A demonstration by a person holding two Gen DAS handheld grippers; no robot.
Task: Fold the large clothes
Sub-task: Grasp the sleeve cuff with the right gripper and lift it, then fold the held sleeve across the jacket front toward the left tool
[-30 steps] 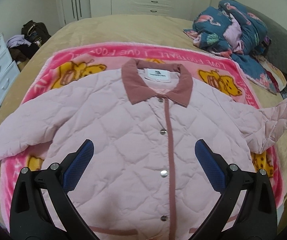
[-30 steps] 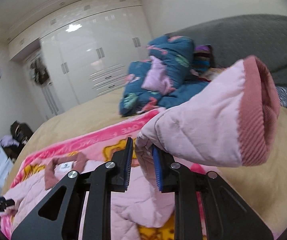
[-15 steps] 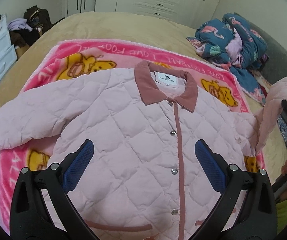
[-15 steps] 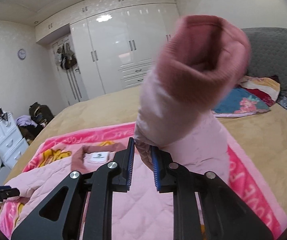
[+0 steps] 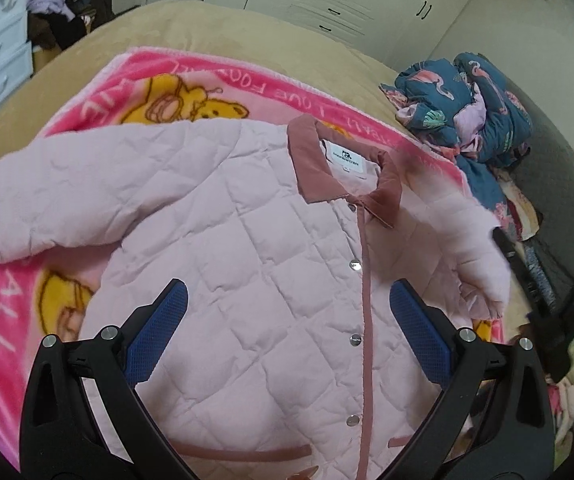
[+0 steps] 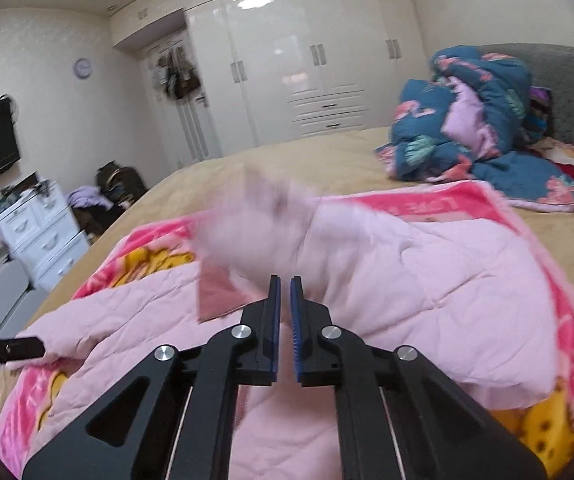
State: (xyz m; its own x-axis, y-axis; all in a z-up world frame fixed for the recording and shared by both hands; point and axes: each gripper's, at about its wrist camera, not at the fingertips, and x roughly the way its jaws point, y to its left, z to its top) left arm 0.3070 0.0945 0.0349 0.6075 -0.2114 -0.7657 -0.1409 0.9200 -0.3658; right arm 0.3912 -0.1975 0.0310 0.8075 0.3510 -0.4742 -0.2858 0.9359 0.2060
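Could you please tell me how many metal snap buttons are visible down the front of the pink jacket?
4: one by the collar, one at mid-chest, one lower, one near the hem. More may sit below the frame.

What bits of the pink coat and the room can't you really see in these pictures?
- The pink quilted jacket's hem: left wrist view, cut off by the bottom edge and the left tool.
- Its right sleeve: right wrist view, smeared by motion blur, so its cuff is unclear.
- Whether the right tool still pinches fabric: its narrow gap does not show clearly.
- The white neck label's wording: too small.
- The round wall clock's hands: too small, blurred.
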